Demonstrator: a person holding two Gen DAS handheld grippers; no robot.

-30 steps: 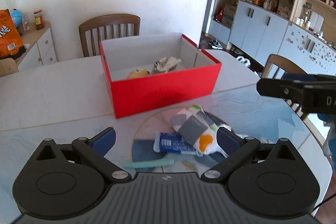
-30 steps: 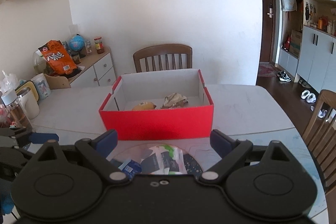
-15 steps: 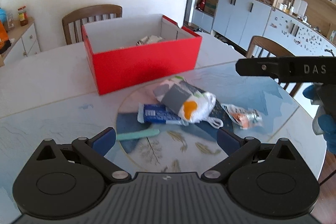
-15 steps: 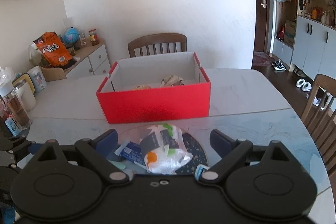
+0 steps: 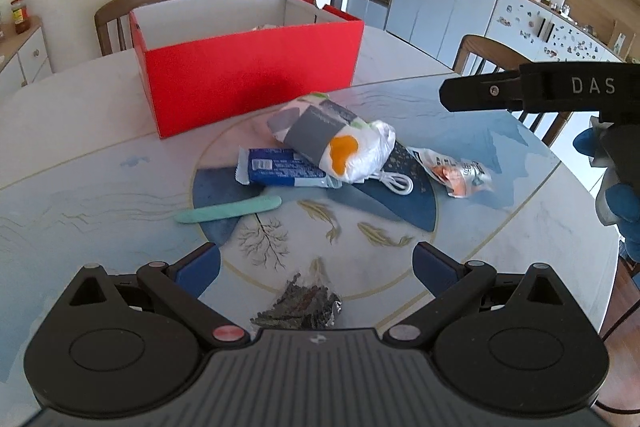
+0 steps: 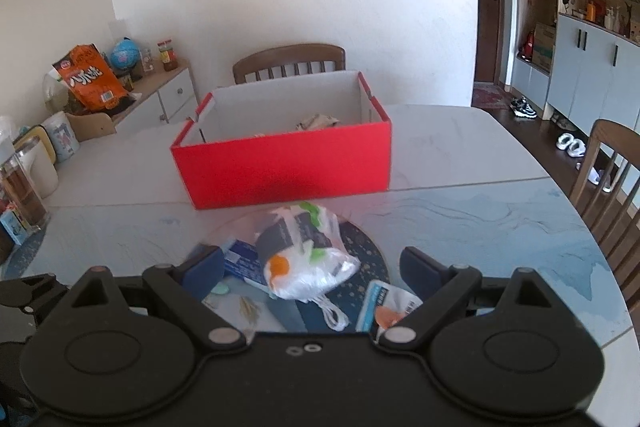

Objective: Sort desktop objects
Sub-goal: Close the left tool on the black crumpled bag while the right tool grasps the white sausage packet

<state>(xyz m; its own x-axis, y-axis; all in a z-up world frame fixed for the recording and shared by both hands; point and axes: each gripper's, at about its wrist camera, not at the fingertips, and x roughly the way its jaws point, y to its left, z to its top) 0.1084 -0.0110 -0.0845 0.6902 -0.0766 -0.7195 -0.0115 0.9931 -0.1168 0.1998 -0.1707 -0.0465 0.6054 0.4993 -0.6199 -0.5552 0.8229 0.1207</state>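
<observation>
A red box [image 5: 256,67] [image 6: 284,163] stands on the table with crumpled paper [image 6: 318,121] inside. In front of it lie a white patterned bag [image 5: 332,139] [image 6: 308,255], a blue packet [image 5: 280,169] [image 6: 240,263], a mint green stick [image 5: 228,211], a white cable [image 5: 394,181], an orange-and-white packet [image 5: 456,171] [image 6: 384,311] and a crumpled foil wrapper [image 5: 300,307]. My left gripper [image 5: 316,263] is open and empty, above the foil wrapper. My right gripper [image 6: 312,263] is open and empty, just above the bag.
Wooden chairs stand behind the box [image 6: 288,61] and at the right [image 5: 496,57] [image 6: 612,163]. A sideboard [image 6: 160,99] with an orange snack bag [image 6: 90,77] is at the left. Jars and cups [image 6: 24,183] stand at the table's left edge.
Both grippers have pulled back from the red box and dropped lower. More of the table items now show, including the foil wrapper by the left gripper.
</observation>
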